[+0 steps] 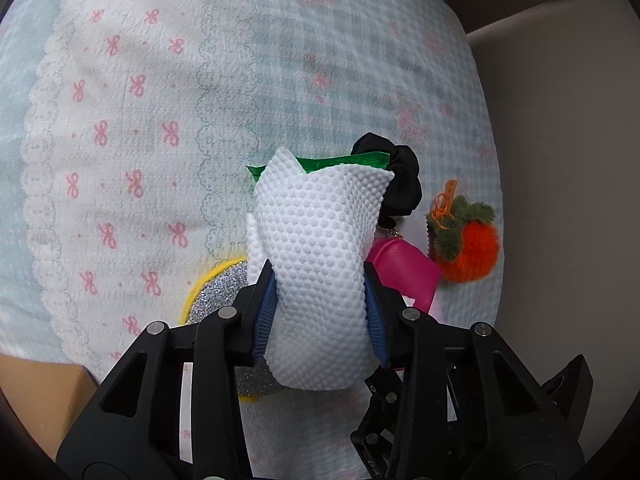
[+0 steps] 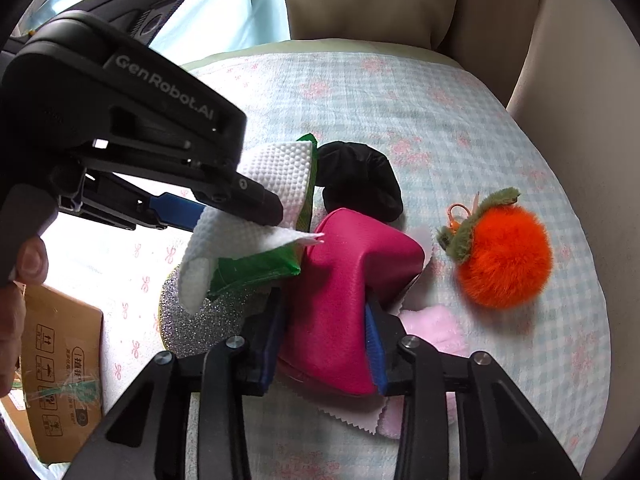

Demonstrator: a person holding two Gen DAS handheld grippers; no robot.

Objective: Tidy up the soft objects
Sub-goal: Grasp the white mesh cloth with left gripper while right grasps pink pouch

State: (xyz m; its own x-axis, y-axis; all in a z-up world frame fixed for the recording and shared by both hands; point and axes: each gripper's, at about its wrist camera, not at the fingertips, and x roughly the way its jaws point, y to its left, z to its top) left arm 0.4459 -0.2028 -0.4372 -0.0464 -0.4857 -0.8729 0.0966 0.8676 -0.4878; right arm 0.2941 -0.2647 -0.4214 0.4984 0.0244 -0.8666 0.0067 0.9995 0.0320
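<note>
Your left gripper (image 1: 320, 300) pinches one white dimpled cloth (image 1: 320, 248) between its blue pads, the cloth's long axis running forward along the fingers and its free end flaring up and away from you. Your right gripper (image 2: 326, 344) clamps one magenta leatherette swatch (image 2: 344, 280), folded into a ridge that points forward out of the jaws toward the black scrunchie (image 2: 360, 180). Both cloths are held above the pile at the middle of the gingham bedspread (image 2: 460, 120). Around them you have one scrunchie, one green sheet (image 2: 256, 268) beneath the white cloth, one silver glitter pad (image 2: 188, 328) with a yellow rim, one pale pink fleece piece (image 2: 436, 328) and one white pinked-edge swatch (image 2: 352, 416) under the magenta. A single orange pom-pom (image 2: 508, 256) with a green plush cap sits apart to the right, near the spread's edge. Open bedspread lies ahead and to your left; beige cushions (image 2: 360, 0) border the far side, and one cardboard box (image 2: 60, 360) stands off the near left edge.
</note>
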